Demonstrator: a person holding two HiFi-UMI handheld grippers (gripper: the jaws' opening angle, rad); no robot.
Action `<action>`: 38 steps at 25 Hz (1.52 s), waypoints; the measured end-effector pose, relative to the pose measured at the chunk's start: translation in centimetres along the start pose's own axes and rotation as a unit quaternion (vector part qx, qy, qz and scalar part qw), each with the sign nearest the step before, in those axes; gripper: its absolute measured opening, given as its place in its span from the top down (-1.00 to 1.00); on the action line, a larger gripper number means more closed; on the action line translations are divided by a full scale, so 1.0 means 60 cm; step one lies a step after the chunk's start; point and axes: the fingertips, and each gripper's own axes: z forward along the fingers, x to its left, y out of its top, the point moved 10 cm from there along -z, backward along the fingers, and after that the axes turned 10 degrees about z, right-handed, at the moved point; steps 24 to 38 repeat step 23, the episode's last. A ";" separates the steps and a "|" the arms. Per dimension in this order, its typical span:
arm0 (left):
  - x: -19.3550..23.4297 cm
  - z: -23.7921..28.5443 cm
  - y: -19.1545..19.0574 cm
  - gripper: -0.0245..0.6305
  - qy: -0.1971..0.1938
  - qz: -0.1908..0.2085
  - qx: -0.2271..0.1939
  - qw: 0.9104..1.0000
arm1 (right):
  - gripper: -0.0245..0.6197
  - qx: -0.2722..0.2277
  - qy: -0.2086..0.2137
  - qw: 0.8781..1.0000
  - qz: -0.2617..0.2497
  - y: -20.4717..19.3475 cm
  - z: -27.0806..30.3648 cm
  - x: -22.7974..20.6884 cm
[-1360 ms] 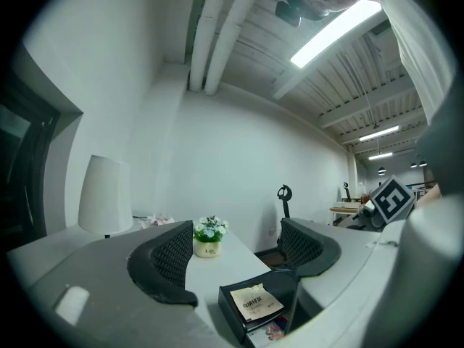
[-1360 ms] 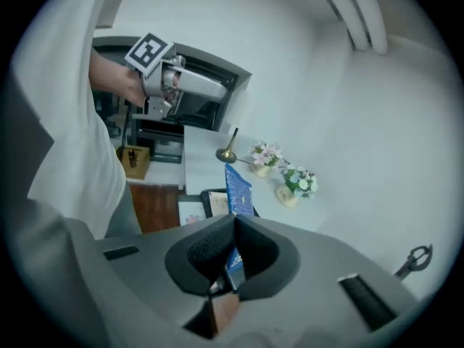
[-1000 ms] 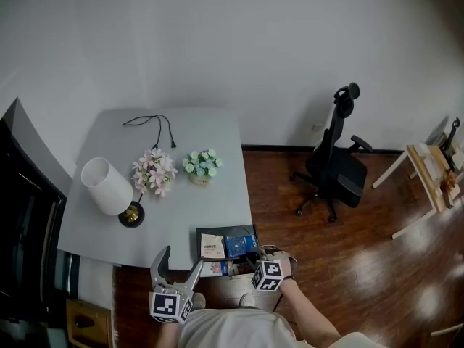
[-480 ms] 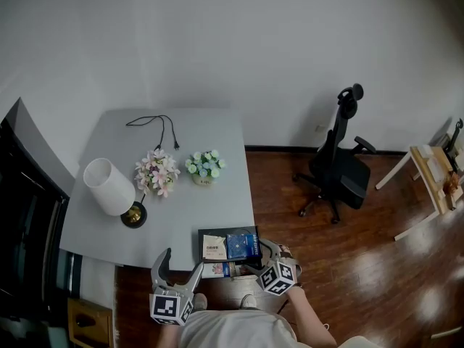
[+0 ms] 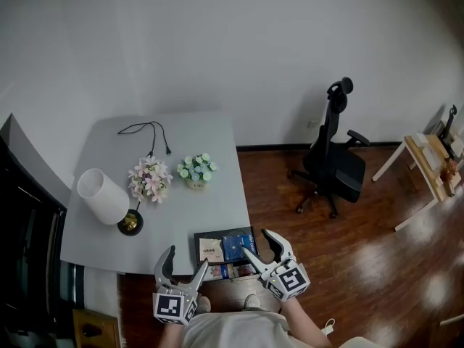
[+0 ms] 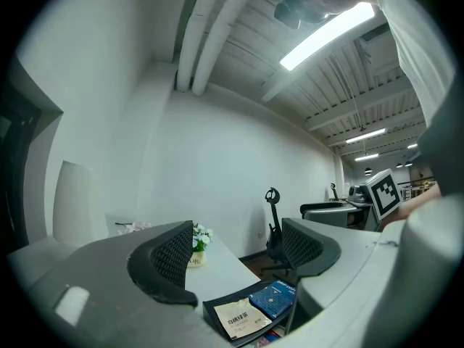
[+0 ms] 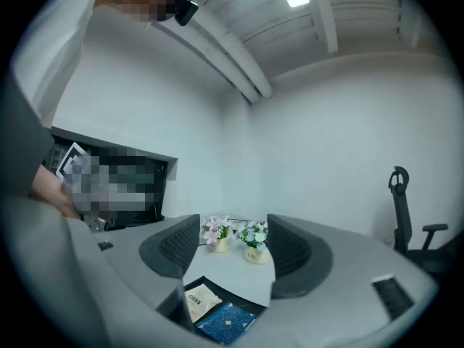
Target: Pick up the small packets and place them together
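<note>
We are holding the left claw (image 5: 186,259) spread and empty, the right claw (image 5: 255,242) closing on nothing near the blue packet (image 5: 235,246)

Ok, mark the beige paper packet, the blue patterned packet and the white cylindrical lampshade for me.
beige paper packet (image 5: 212,249), head view, middle of its top face.
blue patterned packet (image 5: 236,246), head view, middle of its top face.
white cylindrical lampshade (image 5: 104,196), head view, side wall of the shade.
</note>
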 end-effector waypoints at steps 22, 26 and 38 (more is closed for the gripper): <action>0.004 0.020 -0.008 -0.19 -0.025 0.016 0.020 0.999 | -0.02 0.040 0.020 0.999 0.027 -0.020 0.003 -0.010; 0.004 0.021 -0.009 -0.19 -0.025 0.016 0.021 0.999 | -0.02 0.041 0.020 0.999 0.028 -0.021 0.003 -0.011; 0.004 0.021 -0.009 -0.19 -0.025 0.016 0.021 0.999 | -0.02 0.041 0.020 0.999 0.028 -0.021 0.003 -0.011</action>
